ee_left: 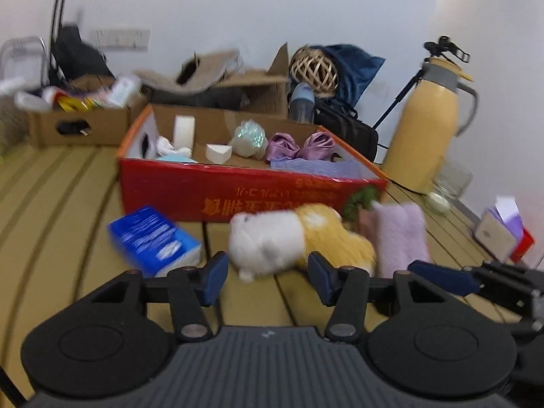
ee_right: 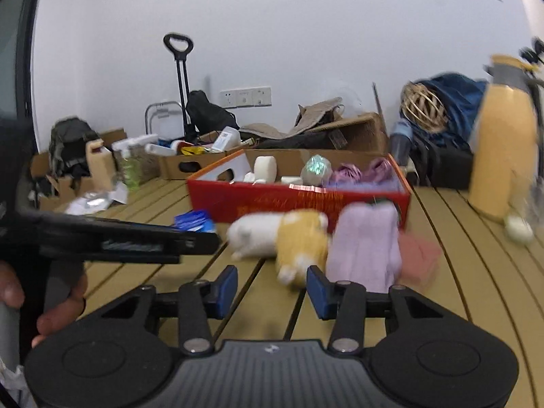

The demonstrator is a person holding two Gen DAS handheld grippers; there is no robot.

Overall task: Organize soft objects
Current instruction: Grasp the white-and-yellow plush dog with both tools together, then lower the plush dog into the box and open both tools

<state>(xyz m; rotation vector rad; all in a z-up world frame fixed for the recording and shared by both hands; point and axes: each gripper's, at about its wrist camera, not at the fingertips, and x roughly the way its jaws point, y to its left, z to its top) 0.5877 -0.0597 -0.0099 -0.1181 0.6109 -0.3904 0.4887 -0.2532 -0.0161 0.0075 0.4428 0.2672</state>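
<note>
We are holding the left gripper (ee_left: 267, 280) and right gripper (ee_right: 272, 287) with jaws apart, empty; the plush toy (ee_left: 292, 238) is lying mid-frame on the surface (ee_left: 68, 204), before the red box (ee_left: 238, 187).

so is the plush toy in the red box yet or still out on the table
Out. The plush toy lies on its side on the slatted table, in front of the red box, beside the purple cloth.

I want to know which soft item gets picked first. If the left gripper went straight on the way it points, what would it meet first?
Most likely the white-and-yellow plush toy: it lies on the table just beyond the left gripper, in line with the gap between its open fingers. The red box stands behind it. Blur makes depth uncertain.
</note>
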